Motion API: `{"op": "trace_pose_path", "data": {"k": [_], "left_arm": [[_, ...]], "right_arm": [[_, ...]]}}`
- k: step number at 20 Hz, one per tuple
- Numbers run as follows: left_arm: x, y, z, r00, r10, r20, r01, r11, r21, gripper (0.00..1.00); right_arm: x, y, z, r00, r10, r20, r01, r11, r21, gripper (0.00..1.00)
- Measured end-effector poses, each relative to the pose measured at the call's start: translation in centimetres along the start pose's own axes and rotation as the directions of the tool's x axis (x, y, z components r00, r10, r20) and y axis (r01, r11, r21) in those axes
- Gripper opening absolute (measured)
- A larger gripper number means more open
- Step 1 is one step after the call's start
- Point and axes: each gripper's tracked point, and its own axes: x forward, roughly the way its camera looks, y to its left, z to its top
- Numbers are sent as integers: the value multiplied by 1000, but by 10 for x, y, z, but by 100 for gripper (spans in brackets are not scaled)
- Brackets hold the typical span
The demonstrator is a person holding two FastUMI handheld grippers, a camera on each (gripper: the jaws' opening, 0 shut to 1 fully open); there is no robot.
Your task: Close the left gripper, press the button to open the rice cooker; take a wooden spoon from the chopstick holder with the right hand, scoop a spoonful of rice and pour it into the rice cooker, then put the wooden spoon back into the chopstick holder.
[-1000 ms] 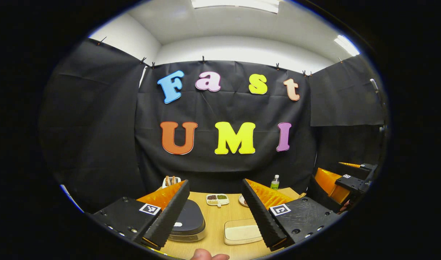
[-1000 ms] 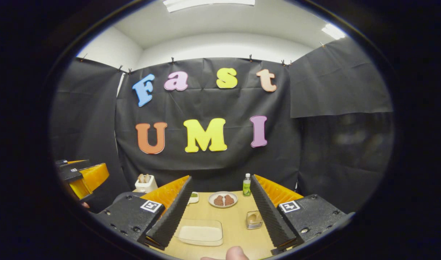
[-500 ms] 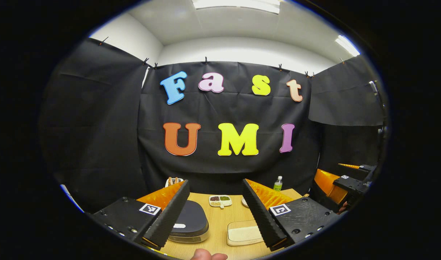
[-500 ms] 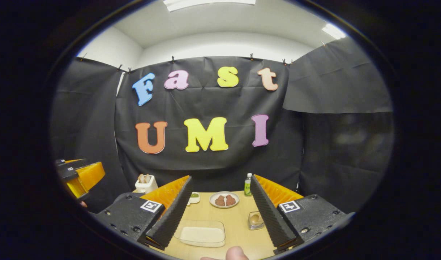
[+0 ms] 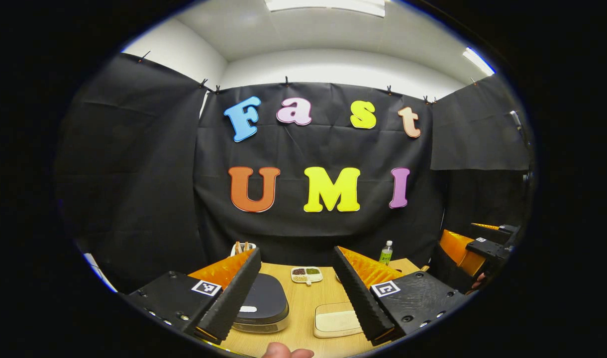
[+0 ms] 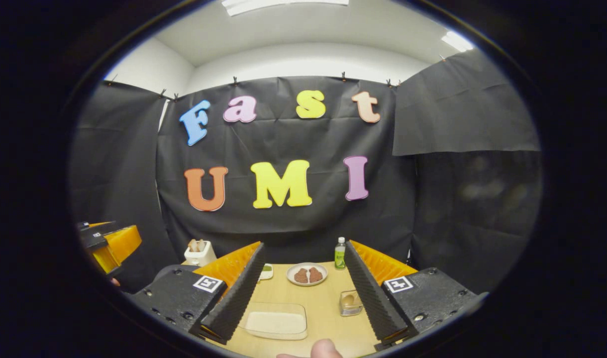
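The rice cooker, with a dark lid that is down, sits on the wooden table behind my left finger. A shallow tray of white rice lies to its right, also seen as the rice tray in the right gripper view. The white chopstick holder with wooden handles stands at the table's back left; the right gripper view shows this chopstick holder too. My left gripper is open above the near table edge, holding nothing. My right gripper is open and empty too.
A divided dish of grains, a plate with brown pieces, a green bottle and a small clear container stand on the table. A fingertip shows at the bottom edge. The other gripper hovers far right.
The left gripper view has drifted a little, so the table things sit slightly farther right. Both grippers stay open and at about the same height.
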Motion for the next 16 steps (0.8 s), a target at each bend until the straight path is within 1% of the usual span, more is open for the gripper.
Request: {"op": "trace_pose_path", "data": {"k": [3,9,13,16], "left_arm": [[3,3,-5,1000,14,-18,-14,1000,-1,94],[11,26,-19,994,86,-66,-87,996,-6,94],[19,42,-37,984,128,-126,-131,991,-9,94],[22,61,-54,972,158,-174,-161,987,0,94]], "right_arm": [[5,-1,-2,1000,6,-4,-6,1000,-1,100],[22,-5,-7,1000,10,-20,-10,1000,6,100],[35,5,-11,999,28,-30,-28,1000,-2,100],[47,16,-21,997,58,-53,-59,998,-1,100]]}}
